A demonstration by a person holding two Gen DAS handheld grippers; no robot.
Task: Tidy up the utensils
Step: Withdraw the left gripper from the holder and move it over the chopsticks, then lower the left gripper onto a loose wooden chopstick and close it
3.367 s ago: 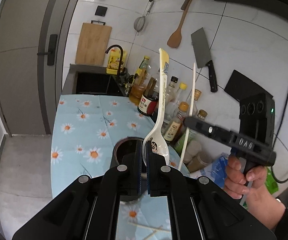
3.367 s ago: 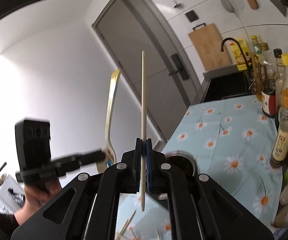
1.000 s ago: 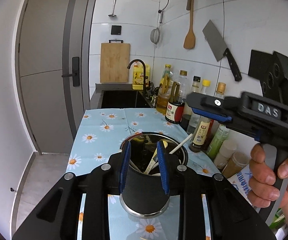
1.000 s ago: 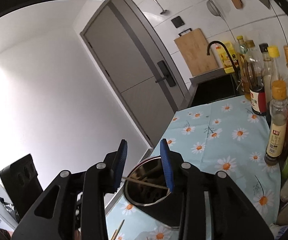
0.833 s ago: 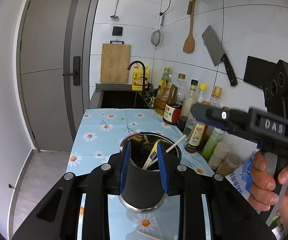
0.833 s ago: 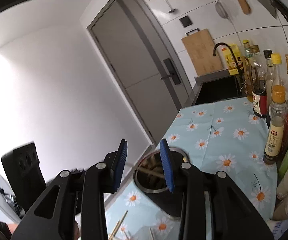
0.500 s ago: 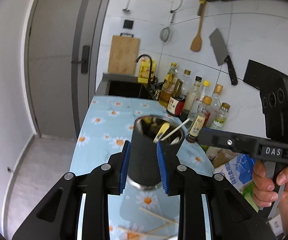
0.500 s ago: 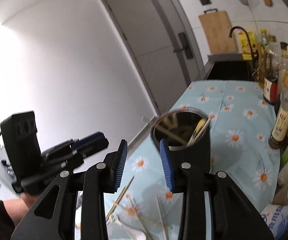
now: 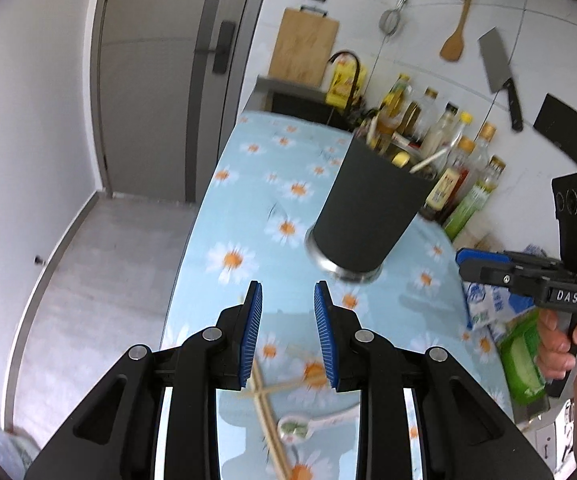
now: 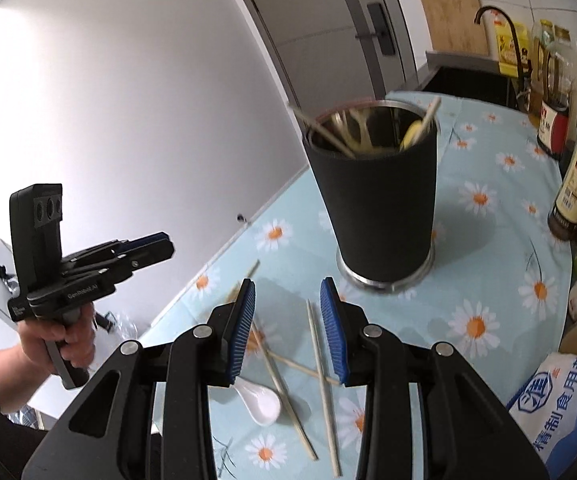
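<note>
Both hand-held grippers, left (image 9: 287, 312) and right (image 10: 287, 308), have dropped back from the holder (image 10: 372, 204) released and empty; next, you close on a chopstick (image 10: 322, 364) lying on the counter (image 10: 488, 280) beside the spoon (image 10: 259, 400).

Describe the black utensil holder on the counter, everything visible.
The utensil holder is a tall, matte black cup, tapering downward to a shiny metal base ring, with a metallic inner wall. It stands upright on the daisy-print cloth, beside the row of bottles. Chopsticks and a yellow-handled utensil lean out over its rim. Neither gripper touches it; loose chopsticks and a white spoon lie on the cloth nearer the cameras.
</note>
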